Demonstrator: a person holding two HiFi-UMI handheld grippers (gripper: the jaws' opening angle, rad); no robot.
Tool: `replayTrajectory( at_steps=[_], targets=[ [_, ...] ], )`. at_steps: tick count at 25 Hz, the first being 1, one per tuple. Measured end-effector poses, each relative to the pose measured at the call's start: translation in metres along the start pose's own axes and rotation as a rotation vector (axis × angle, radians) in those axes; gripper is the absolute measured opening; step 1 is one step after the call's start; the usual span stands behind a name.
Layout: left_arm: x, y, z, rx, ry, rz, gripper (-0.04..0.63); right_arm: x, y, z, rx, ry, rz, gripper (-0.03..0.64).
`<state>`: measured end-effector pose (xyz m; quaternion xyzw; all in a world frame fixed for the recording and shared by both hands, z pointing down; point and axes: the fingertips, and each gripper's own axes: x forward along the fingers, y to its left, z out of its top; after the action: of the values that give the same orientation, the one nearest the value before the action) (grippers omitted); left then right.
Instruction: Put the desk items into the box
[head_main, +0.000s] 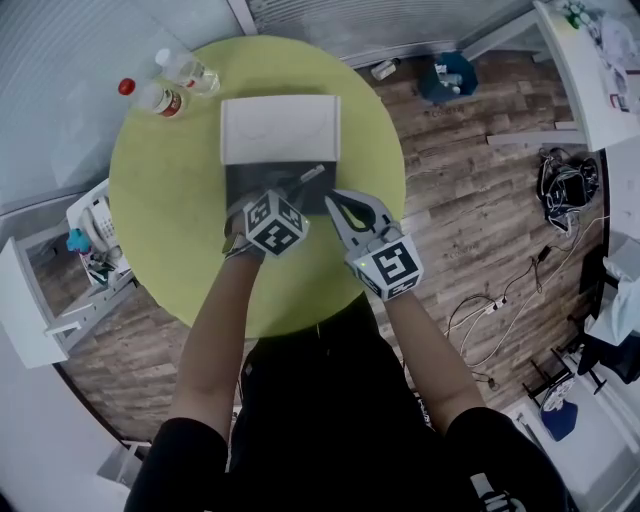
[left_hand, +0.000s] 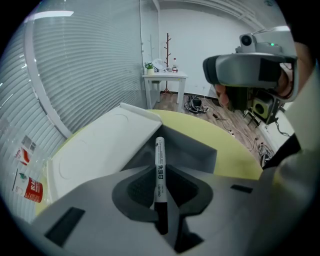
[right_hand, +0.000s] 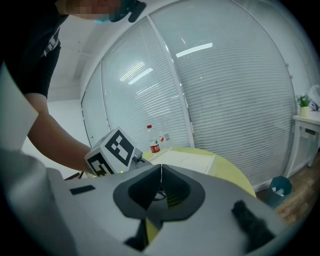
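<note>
On the round green table (head_main: 180, 240) stands an open box (head_main: 262, 182) with a dark inside, its white lid (head_main: 280, 128) folded back. My left gripper (head_main: 290, 192) hangs over the box's near part, shut on a white marker (head_main: 308, 175) with a black cap. In the left gripper view the marker (left_hand: 159, 167) sticks out between the jaws, pointing toward the box's inner wall (left_hand: 192, 150). My right gripper (head_main: 338, 203) is just right of the left one at the box's near right corner. Its tips (right_hand: 161, 167) meet, and I see nothing clearly held there.
Two clear bottles, one with a red cap (head_main: 158, 98) and one behind it (head_main: 188, 71), stand at the table's far left edge. A white shelf unit (head_main: 95, 225) is beside the table on the left. Cables (head_main: 490, 310) lie on the wooden floor at right.
</note>
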<state>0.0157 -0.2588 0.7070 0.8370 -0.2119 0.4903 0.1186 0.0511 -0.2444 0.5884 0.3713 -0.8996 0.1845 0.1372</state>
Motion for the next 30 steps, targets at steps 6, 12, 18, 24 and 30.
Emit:
replayTrajectory(
  at_steps=[6,12,18,24,30],
  targets=[
    [0.020,-0.002,-0.006,-0.011,0.018,0.000,0.071,-0.002,-0.004,0.000,0.010,0.001,-0.005,0.018],
    [0.032,-0.011,-0.004,-0.025,0.009,-0.016,0.072,-0.008,-0.013,-0.011,0.016,0.022,-0.025,0.018],
    [0.039,-0.013,-0.006,-0.047,0.005,-0.032,0.072,-0.016,-0.019,-0.016,0.018,0.042,-0.039,0.018],
    [0.039,-0.014,-0.003,-0.070,-0.007,-0.055,0.152,-0.013,-0.017,-0.021,0.010,0.065,-0.025,0.018],
    [0.010,-0.009,0.001,-0.091,-0.050,-0.022,0.209,-0.020,-0.012,-0.013,-0.012,0.074,-0.013,0.018]
  ],
)
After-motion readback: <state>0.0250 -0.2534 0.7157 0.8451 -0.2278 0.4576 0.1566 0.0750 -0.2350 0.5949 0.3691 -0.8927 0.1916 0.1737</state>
